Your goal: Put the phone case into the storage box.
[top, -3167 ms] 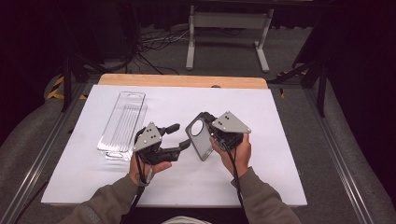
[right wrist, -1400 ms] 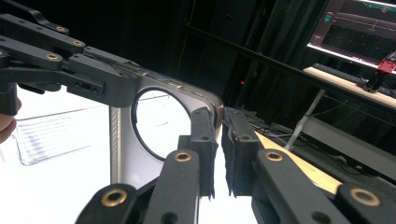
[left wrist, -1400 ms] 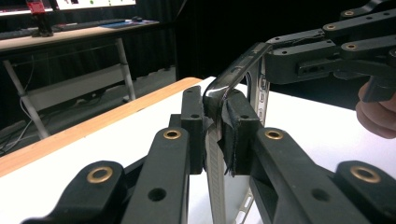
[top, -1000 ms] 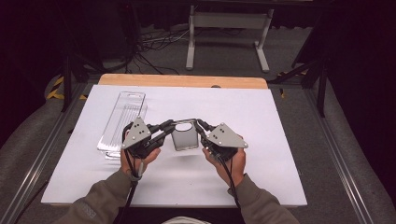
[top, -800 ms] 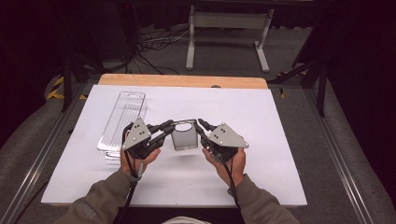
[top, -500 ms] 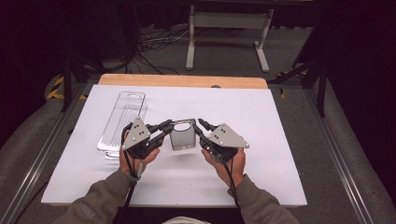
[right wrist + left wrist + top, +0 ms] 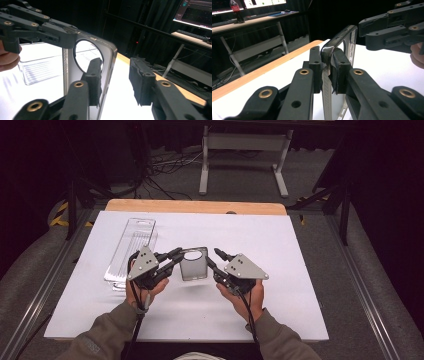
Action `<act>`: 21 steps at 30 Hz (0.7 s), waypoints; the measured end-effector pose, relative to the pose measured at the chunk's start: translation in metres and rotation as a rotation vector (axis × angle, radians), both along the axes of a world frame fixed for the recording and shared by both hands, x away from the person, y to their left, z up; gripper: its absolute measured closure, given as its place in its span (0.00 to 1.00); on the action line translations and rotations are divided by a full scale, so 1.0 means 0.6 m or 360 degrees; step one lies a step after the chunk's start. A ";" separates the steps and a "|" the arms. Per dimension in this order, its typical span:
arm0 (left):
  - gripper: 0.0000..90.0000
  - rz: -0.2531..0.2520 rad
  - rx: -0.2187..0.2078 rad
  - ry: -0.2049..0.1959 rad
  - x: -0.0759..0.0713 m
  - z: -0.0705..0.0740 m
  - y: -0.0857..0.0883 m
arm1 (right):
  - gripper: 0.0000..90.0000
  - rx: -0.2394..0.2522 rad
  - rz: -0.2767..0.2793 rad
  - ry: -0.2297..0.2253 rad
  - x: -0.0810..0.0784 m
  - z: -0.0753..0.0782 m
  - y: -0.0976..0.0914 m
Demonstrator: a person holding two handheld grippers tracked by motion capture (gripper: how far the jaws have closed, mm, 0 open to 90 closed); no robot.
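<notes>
A clear phone case (image 7: 194, 265) with a round camera hole is held upright on edge above the white table. My left gripper (image 7: 176, 256) is shut on its left rim; the pads (image 7: 337, 67) pinch the case's corner (image 7: 347, 40). My right gripper (image 7: 214, 259) is at the case's right rim, and its jaws have just been opening. In the right gripper view the case (image 7: 70, 65) has its edge between the jaws of the right gripper (image 7: 116, 75): one pad is close behind the case and the other stands clear of it.
A clear plastic tray (image 7: 131, 251) lies on the left of the white table top (image 7: 300, 250), just beyond my left hand. A wooden strip (image 7: 195, 206) runs along the far edge. A metal stand and cables are on the floor beyond.
The right gripper's jaws have spread apart and come off the case's right rim. The left gripper keeps its grip and the case stays in place between the two hands.
</notes>
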State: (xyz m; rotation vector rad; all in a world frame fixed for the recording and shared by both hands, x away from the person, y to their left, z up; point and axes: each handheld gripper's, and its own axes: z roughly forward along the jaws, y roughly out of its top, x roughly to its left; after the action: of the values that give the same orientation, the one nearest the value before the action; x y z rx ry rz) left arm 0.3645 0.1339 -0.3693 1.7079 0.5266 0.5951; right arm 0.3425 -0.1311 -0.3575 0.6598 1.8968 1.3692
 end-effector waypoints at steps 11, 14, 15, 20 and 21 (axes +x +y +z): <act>0.90 0.0001 -0.0010 -0.0016 -0.001 0.004 0.007 | 0.60 -0.0041 0.0023 0.0030 -0.001 -0.012 -0.019; 0.90 0.0004 -0.0009 -0.0018 -0.001 0.005 0.008 | 0.58 -0.0052 0.0027 0.0034 -0.001 -0.015 -0.024; 0.90 0.0007 -0.0009 -0.0021 -0.001 0.005 0.009 | 0.58 -0.0051 0.0034 0.0034 -0.002 -0.016 -0.027; 0.90 0.0008 -0.0010 -0.0023 -0.001 0.007 0.012 | 0.56 -0.0061 0.0037 0.0035 -0.002 -0.021 -0.037; 0.90 0.0009 -0.0006 -0.0021 -0.001 0.008 0.013 | 0.55 -0.0069 0.0044 0.0033 -0.003 -0.023 -0.040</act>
State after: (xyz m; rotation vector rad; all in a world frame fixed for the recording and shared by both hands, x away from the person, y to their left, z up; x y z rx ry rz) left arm 0.3637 0.1414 -0.3647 1.6983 0.5231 0.6089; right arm 0.3408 -0.1551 -0.3713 0.6309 1.9532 1.3394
